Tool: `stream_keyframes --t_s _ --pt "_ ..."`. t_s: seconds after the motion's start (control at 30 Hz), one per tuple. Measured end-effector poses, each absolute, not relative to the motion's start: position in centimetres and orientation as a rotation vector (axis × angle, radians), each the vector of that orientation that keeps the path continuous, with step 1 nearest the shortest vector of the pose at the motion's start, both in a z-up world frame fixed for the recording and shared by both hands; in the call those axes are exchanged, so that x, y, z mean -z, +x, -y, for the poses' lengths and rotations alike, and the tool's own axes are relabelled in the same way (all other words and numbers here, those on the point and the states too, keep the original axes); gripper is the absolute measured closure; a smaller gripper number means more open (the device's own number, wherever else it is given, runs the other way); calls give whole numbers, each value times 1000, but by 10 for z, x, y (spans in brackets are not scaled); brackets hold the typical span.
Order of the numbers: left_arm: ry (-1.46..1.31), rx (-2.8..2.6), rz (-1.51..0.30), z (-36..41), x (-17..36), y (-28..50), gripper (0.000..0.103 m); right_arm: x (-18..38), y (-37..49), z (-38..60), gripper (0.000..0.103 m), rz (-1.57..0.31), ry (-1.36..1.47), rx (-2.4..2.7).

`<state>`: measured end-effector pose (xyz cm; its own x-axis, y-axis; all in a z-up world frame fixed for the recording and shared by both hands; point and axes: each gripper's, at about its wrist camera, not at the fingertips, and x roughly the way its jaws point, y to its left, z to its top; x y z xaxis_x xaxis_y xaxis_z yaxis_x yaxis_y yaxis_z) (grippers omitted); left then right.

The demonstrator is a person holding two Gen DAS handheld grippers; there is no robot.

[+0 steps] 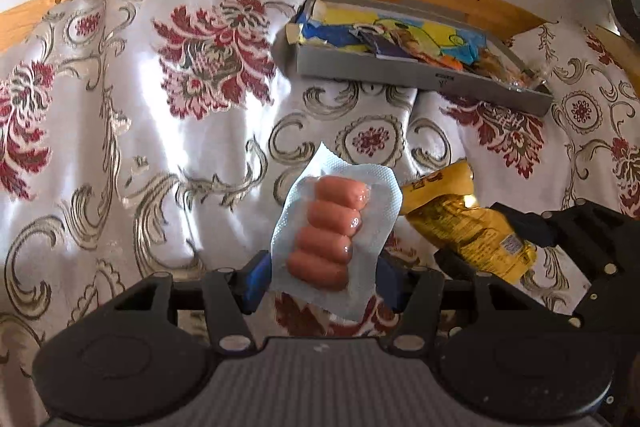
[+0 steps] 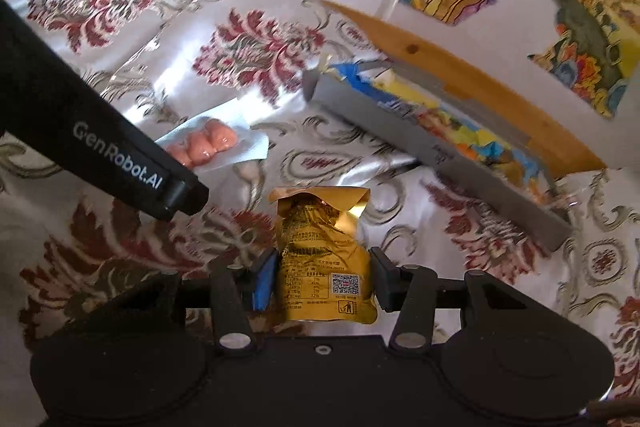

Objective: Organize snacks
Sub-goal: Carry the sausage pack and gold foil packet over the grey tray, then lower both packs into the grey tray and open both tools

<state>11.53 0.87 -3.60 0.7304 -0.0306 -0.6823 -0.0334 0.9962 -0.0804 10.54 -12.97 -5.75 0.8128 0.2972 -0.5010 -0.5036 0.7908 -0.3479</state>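
Above floral bedding (image 1: 140,115), left gripper (image 1: 320,263) clamps a sausage pack (image 1: 332,231), right gripper (image 2: 324,279) a gold pouch (image 2: 324,251), both apparently bound for the grey box (image 1: 400,71).

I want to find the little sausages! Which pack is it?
Start at the flowery cloth, with the grey box at its far edge. In front of that, the left tool holds the sausage pack: clear, four pink sausages showing, unlike the yellow packet beside it.

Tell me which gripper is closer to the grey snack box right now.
Probably the right gripper, though it is close. It holds the gold packet just short of the grey box. The left gripper, holding the sausage pack, sits slightly farther back.
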Motion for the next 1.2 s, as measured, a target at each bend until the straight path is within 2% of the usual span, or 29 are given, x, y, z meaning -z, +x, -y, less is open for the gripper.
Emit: stream_keyframes --t_s 0.3,0.57,1.0,1.07,1.1,1.2 --pt "-59 14 -703 5 11 137 43 31 117 147 53 -355 -412 -379" --pt "-74 17 -712 12 -23 189 43 5 144 161 53 -230 -383 -363" --pt "21 -96 -677 36 -76 291 43 -26 243 194 52 -103 -312 -310" --pt "29 -111 -657 42 -78 303 45 -30 259 205 52 -101 -284 -288" --pt "32 -114 -650 45 -78 309 50 -31 268 210 52 -107 -268 -277" --pt "19 -109 -652 56 -76 329 50 -31 294 226 52 -139 -222 -245"
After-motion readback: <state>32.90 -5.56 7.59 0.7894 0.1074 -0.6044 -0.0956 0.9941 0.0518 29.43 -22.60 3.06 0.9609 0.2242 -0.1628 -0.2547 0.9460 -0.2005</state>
